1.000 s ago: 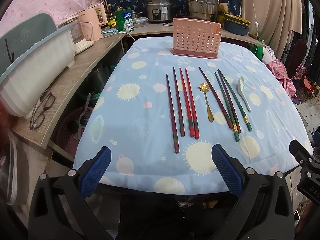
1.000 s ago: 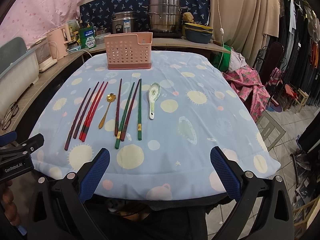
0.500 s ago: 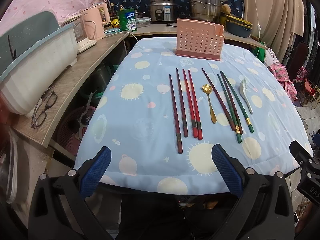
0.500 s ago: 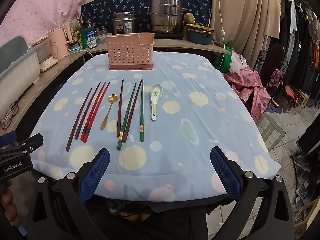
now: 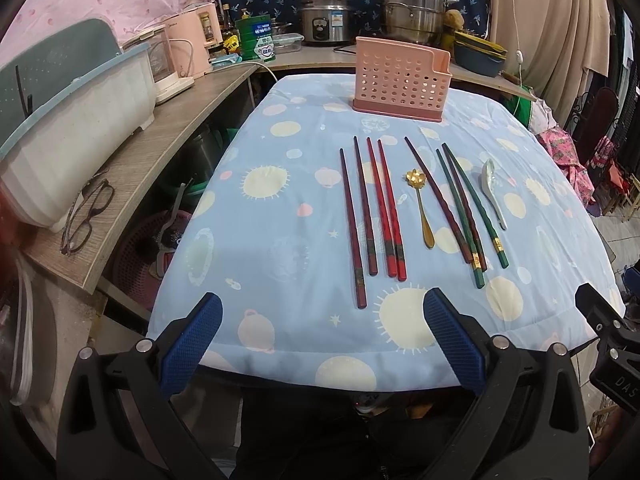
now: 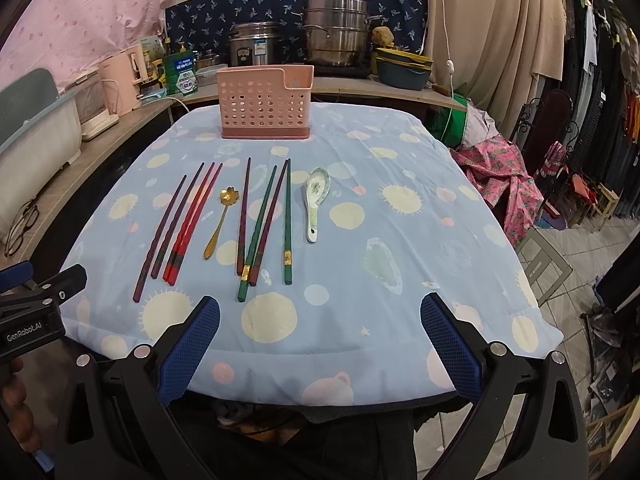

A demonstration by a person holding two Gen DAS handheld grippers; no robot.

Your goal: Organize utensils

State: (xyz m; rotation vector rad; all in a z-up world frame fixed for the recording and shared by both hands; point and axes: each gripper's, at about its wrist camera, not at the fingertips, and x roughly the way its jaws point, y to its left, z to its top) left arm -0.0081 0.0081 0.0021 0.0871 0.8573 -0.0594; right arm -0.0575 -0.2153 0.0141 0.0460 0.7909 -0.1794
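Observation:
Several chopsticks lie side by side on the blue patterned tablecloth (image 5: pixel 280 248): dark red and red ones (image 5: pixel 372 208) on the left, maroon and green ones (image 5: pixel 464 208) on the right. A gold flower-bowl spoon (image 5: pixel 421 200) lies between the two groups. A white ceramic spoon (image 6: pixel 316 196) rests to the right of the green chopsticks (image 6: pixel 287 220). A pink perforated utensil holder (image 5: pixel 400 74) stands upright at the table's far end. My left gripper (image 5: pixel 320 344) and my right gripper (image 6: pixel 318 344) hover open over the table's near edge, nothing between the fingers.
A wooden counter on the left carries a white tub (image 5: pixel 68 132), glasses (image 5: pixel 86 216) and a pink appliance (image 5: pixel 192 44). Steel pots (image 6: pixel 336 36) stand behind the holder. A pink cloth pile (image 6: pixel 500 172) and clothes racks sit to the right, beyond the table's edge.
Both views have shifted slightly; the table and holder sit a little lower in the frames. No utensil has moved and both grippers stay open.

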